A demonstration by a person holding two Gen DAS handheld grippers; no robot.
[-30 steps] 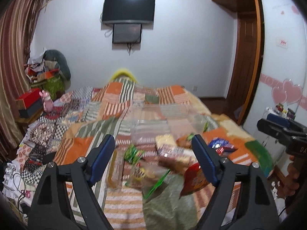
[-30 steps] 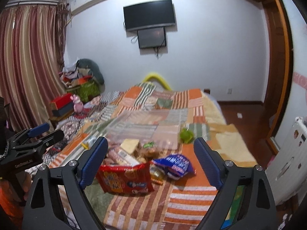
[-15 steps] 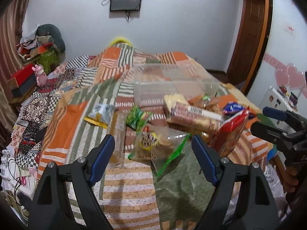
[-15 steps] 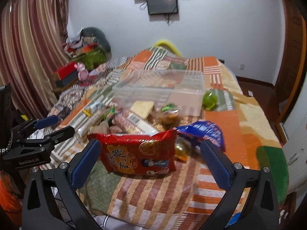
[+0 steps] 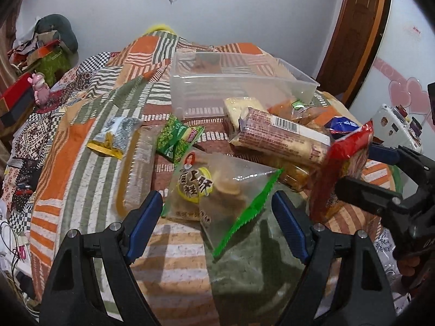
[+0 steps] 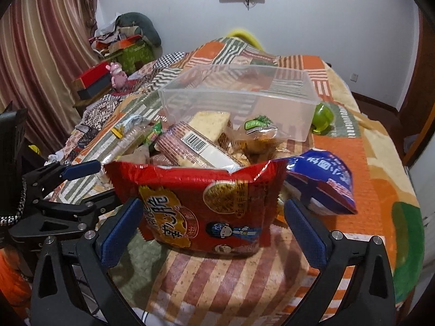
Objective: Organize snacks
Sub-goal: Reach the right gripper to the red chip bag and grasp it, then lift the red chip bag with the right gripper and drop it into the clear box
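Snacks are all out on the bed (image 5: 68, 146) — none in the clear box (image 6: 239, 100) yet, as far as its see-through walls show. Going left to right: a yellow packet (image 5: 114, 138), a green packet (image 5: 178, 140), a clear cookie bag (image 5: 214, 190), a long cracker pack (image 5: 277, 138), a red bag (image 6: 201, 203) and a blue bag (image 6: 323, 182). The left gripper (image 5: 216, 225) hangs wide open over the cookie bag, holding nothing. The right gripper (image 6: 209, 231) is wide open by the red bag — empty too.

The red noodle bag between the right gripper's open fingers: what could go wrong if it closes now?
The red noodle bag stands upright, leaning on the pile, so the right gripper may crush its contents. Lifting it could also shift the barcoded biscuit pack behind it, perhaps toward the left gripper.
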